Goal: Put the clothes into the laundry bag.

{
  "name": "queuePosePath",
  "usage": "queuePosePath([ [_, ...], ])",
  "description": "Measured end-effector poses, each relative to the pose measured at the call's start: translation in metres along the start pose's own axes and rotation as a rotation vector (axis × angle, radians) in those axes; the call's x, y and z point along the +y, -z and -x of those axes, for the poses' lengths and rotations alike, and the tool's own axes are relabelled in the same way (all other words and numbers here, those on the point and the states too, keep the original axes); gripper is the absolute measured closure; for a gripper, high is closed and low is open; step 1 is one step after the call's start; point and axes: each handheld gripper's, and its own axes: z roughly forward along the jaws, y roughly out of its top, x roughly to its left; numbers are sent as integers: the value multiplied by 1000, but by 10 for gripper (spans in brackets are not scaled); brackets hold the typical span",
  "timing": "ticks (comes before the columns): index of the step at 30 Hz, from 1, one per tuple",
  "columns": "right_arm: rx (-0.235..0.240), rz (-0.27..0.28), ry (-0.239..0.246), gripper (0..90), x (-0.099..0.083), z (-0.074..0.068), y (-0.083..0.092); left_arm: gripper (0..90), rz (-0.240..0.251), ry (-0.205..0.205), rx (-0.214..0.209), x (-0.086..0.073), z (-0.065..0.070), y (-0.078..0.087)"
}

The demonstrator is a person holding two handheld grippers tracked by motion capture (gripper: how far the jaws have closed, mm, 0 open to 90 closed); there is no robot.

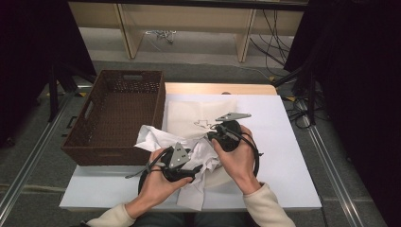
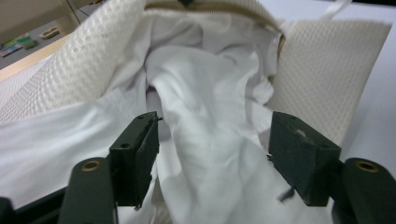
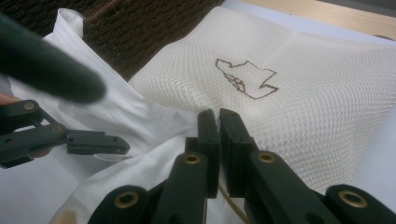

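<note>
To your right the white worktop [image 1: 288, 156] lies bare and passable. To your left the dark brown woven basket [image 1: 94, 142] blocks the way, its open top free; crumpled white cloth [image 1: 156, 137] crowds the middle.

We see a white-topped table [image 1: 283, 156]; on it lie a cream mesh bag [image 1: 189, 118], a crumpled white cloth [image 1: 198, 158], and a brown woven basket [image 1: 118, 118] at its left edge.

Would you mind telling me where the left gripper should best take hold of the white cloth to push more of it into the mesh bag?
I'd grip the raised ridge of the white cloth lying between the open left gripper jaws, coming straight on toward the mesh bag mouth. That fold stands up narrow enough to pinch, while the right gripper holds the bag's edge.
</note>
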Motion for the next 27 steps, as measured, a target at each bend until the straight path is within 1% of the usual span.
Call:
queuePosePath([
  [1,-8,-5,5,886,0,0,0,317,0,0,0,0,0,0],
  [2,-4,1,12,886,0,0,-1,317,-45,-6,-6,-8,-1,-8],
  [3,9,-7,-10,885,0,-1,0,316,-51,12,-16,-12,0,-14],
  [4,4,-4,16,885,0,0,-1,315,-65,18,-21,-15,0,-18],
  [5,4,-4,16,885,0,0,-1,315,-65,18,-21,-15,0,-18],
  [6,4,-5,17,885,0,0,-1,315,-92,18,-14,-18,-2,-22],
  [7,-6,-10,18,885,0,0,-1,323,-110,14,-23,-19,-3,-25],
  [8,-3,-5,0,885,0,-1,-2,358,-120,28,-22,-22,-4,-29],
  [9,-1,-20,-2,885,0,-1,-1,371,-135,13,-26,-24,-5,-31],
  [10,4,-21,1,885,-1,-1,-2,387,-146,16,-26,-25,-5,-33],
  [11,6,-20,15,885,0,0,-2,407,-153,11,-25,-26,-5,-35],
  [12,1,-15,10,885,-1,0,-3,439,-160,12,-23,-27,-5,-36],
  [13,0,-21,-8,885,-1,-2,-2,459,-160,12,-23,-27,-5,-36],
  [14,0,-19,0,885,-1,-1,-2,479,-176,21,-31,-28,-5,-40],
  [16,-2,-21,-4,885,-1,-2,-2,520,-178,45,-40,-29,-5,-43],
  [17,-1,-10,13,884,-1,-1,-3,538,-178,45,-40,-29,-5,-43],
  [18,1,-11,16,885,-1,0,-3,559,-178,70,-53,-29,-6,-44],
  [19,1,-11,16,885,-1,0,-3,579,-178,70,-53,-29,-6,-44],
  [20,2,-12,15,885,-1,0,-3,608,-186,57,-45,-29,-7,-44],
  [22,2,-12,15,885,-1,0,-3,647,-185,62,-44,-29,-6,-45],
  [23,6,-12,22,885,-1,0,-3,666,-183,61,-51,-29,-6,-45],
  [24,10,-9,15,885,-1,-1,-3,684,-186,57,-51,-29,-6,-45],
  [25,19,-11,30,885,-1,1,-3,701,-183,60,-52,-29,-6,-45],
  [27,5,-19,10,885,-1,-2,-2,747,-182,61,-52,-29,-6,-45],
])
